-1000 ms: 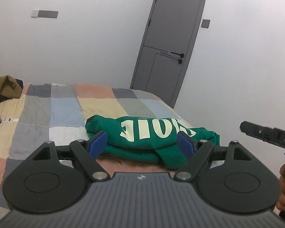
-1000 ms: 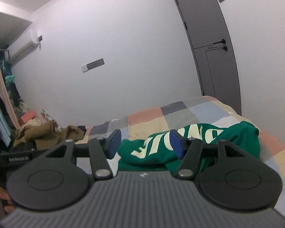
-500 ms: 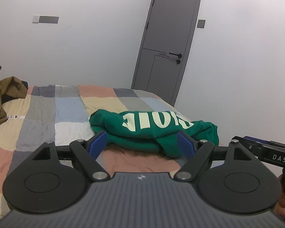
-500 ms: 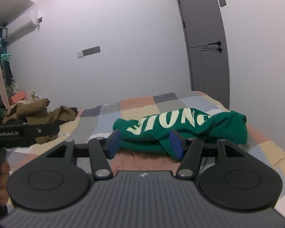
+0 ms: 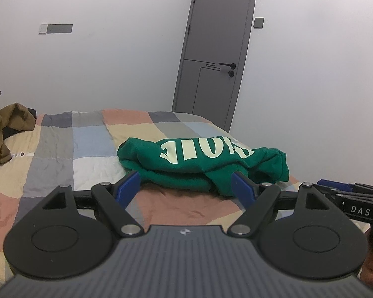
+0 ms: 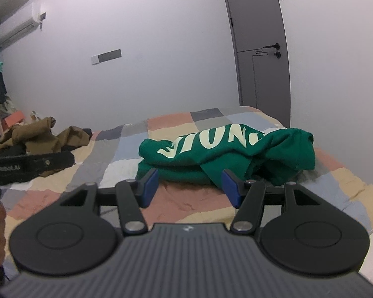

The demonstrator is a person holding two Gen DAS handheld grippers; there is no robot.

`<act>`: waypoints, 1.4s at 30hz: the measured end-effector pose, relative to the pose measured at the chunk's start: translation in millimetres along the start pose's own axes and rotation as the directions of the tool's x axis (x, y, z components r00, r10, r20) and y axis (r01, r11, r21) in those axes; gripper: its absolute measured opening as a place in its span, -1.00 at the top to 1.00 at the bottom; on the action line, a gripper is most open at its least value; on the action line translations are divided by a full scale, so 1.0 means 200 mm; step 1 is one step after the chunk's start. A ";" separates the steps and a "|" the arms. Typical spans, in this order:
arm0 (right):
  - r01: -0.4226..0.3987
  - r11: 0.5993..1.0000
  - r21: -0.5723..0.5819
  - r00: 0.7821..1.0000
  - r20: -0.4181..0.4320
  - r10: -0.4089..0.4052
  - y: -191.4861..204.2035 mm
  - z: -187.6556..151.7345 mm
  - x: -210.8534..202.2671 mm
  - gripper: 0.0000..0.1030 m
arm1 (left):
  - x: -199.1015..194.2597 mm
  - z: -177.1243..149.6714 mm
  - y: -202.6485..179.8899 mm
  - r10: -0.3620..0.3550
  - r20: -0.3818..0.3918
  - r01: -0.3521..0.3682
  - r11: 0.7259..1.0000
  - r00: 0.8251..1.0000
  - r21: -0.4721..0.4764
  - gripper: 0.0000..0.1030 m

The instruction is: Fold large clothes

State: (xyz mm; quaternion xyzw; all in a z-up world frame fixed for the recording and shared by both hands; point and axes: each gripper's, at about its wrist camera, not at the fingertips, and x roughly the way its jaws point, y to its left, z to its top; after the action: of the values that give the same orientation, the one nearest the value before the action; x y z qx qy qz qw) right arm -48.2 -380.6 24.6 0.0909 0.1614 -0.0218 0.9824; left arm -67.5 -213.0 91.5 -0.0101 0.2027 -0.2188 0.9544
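Note:
A green sweatshirt (image 5: 201, 164) with pale lettering lies folded in a thick bundle on the patchwork bed (image 5: 87, 146). It also shows in the right wrist view (image 6: 223, 154). My left gripper (image 5: 186, 188) is open and empty, a little in front of the bundle. My right gripper (image 6: 190, 186) is open and empty too, just short of the bundle's near edge. The right gripper's body (image 5: 355, 201) shows at the right edge of the left wrist view. The left gripper's body (image 6: 29, 166) shows at the left of the right wrist view.
A pile of brown clothes (image 6: 37, 136) lies at the bed's far left corner, also in the left wrist view (image 5: 2, 126). A grey door (image 5: 218, 57) stands in the wall behind the bed. The bed's right edge runs close to the white wall (image 6: 348, 124).
Both grippers have drawn back and lowered from the green bundle, which now sits farther ahead. The jaws stay open. The sweatshirt has not moved.

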 end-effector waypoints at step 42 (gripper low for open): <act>0.089 0.996 -0.013 0.996 -0.007 -0.089 -0.03 0.00 -0.05 -1.00 | -0.03 0.00 -0.02 0.047 -0.019 -0.047 0.999 0.999 0.007 -1.00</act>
State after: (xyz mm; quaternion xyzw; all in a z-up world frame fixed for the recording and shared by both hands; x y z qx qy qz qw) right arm -58.0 -386.7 27.6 0.0776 0.1690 -0.0641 0.9805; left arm -74.9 -214.2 93.5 0.0001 0.2111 -0.1971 0.9574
